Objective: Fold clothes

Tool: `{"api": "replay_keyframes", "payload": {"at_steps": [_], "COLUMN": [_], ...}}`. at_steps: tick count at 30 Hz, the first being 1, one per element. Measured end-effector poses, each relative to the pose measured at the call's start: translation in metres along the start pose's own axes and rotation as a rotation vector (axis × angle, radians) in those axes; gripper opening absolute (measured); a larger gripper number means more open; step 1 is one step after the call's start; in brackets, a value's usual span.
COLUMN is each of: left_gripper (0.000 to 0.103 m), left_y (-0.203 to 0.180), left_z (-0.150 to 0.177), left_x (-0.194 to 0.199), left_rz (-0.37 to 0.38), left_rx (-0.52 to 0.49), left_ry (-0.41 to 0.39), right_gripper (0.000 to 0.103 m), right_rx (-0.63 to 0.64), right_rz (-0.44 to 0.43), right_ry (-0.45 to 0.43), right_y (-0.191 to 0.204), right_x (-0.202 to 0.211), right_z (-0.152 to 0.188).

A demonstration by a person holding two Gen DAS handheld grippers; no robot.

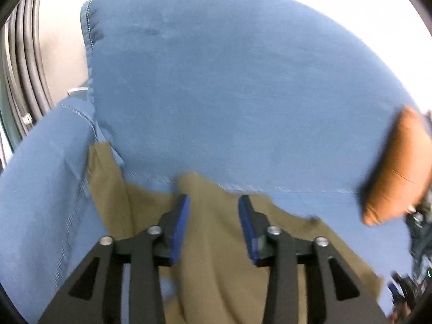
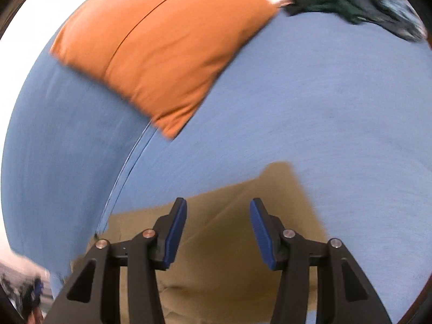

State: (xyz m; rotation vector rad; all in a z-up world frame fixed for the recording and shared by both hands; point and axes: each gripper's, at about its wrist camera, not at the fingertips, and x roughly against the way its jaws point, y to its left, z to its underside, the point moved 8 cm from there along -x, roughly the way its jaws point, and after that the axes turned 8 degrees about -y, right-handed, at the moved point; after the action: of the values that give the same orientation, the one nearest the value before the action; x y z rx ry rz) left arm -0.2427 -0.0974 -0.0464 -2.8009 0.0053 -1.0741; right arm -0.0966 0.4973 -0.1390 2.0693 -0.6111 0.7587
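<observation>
A khaki garment (image 1: 216,243) was laid rumpled on the blue sofa seat (image 1: 337,216), near its front edge. One uneven edge was pushed up against the seam below the backrest, and a flat corner (image 2: 283,178) was spread across the cushion.

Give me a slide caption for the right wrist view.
Open right gripper over a tan garment on a blue sofa, orange cushion behind.

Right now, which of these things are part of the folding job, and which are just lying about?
Part of the job:
- khaki garment
- left tool, open
- right tool, open

Just lying about:
- orange cushion
- dark clothes heap
- blue sofa
</observation>
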Motion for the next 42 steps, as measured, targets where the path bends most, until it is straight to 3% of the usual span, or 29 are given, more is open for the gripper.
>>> {"api": "replay_keyframes", "payload": {"at_steps": [4, 7, 9, 12, 16, 18, 20, 22, 27, 31, 33, 35, 38, 40, 42], "left_gripper": [0.047, 0.045, 0.045, 0.045, 0.045, 0.045, 0.045, 0.045, 0.045, 0.045, 0.045, 0.045, 0.045, 0.045, 0.045], "left_y": [-0.025, -0.043, -0.052, -0.058, -0.065, -0.062, -0.059, -0.055, -0.049, -0.05, -0.048, -0.048, -0.049, -0.05, -0.052], "left_z": [0.05, 0.073, 0.071, 0.079, 0.097, 0.1, 0.098, 0.095, 0.096, 0.098, 0.098, 0.099, 0.103, 0.103, 0.102], "left_x": [0.03, 0.005, 0.001, -0.006, -0.013, -0.017, -0.019, -0.021, -0.029, -0.028, -0.025, -0.028, -0.031, -0.031, -0.029], "left_rz": [0.089, 0.099, 0.121, 0.12, 0.128, 0.131, 0.121, 0.111, 0.095, 0.11, 0.111, 0.116, 0.125, 0.136, 0.149], "left_rx": [-0.006, -0.05, -0.066, -0.098, -0.111, -0.107, -0.096, -0.085, -0.069, -0.079, -0.078, -0.069, -0.073, -0.069, -0.06], "left_ry": [0.021, 0.121, 0.108, 0.082, 0.127, 0.131, 0.126, 0.121, 0.133, 0.137, 0.133, 0.135, 0.149, 0.159, 0.161], "right_gripper": [0.05, 0.05, 0.05, 0.05, 0.05, 0.049, 0.012, 0.012, 0.011, 0.011, 0.011, 0.013, 0.019, 0.019, 0.024], "right_rx": [-0.06, -0.059, -0.02, 0.054, 0.17, 0.218, 0.271, 0.269, 0.4, 0.49, 0.463, 0.422, 0.311, 0.206, 0.097], "right_rz": [0.025, 0.086, 0.114, 0.075, 0.017, 0.001, -0.008, -0.047, -0.092, 0.038, 0.116, 0.167, 0.24, 0.274, 0.3], "right_ry": [0.003, 0.019, 0.06, 0.152, 0.224, 0.21, 0.198, 0.182, -0.068, -0.272, -0.363, -0.383, -0.121, -0.054, -0.095], "right_y": [-0.038, -0.068, -0.081, -0.079, -0.061, -0.05, -0.039, -0.023, 0.021, 0.022, 0.008, -0.011, -0.059, -0.089, -0.106], "right_x": [0.007, 0.008, 0.001, -0.023, -0.052, -0.06, -0.065, -0.063, -0.026, -0.013, -0.008, -0.009, -0.06, -0.064, -0.048], "right_z": [-0.01, -0.012, -0.008, 0.004, 0.017, 0.016, 0.016, 0.007, -0.059, -0.096, -0.114, -0.127, -0.111, -0.097, -0.1]}}
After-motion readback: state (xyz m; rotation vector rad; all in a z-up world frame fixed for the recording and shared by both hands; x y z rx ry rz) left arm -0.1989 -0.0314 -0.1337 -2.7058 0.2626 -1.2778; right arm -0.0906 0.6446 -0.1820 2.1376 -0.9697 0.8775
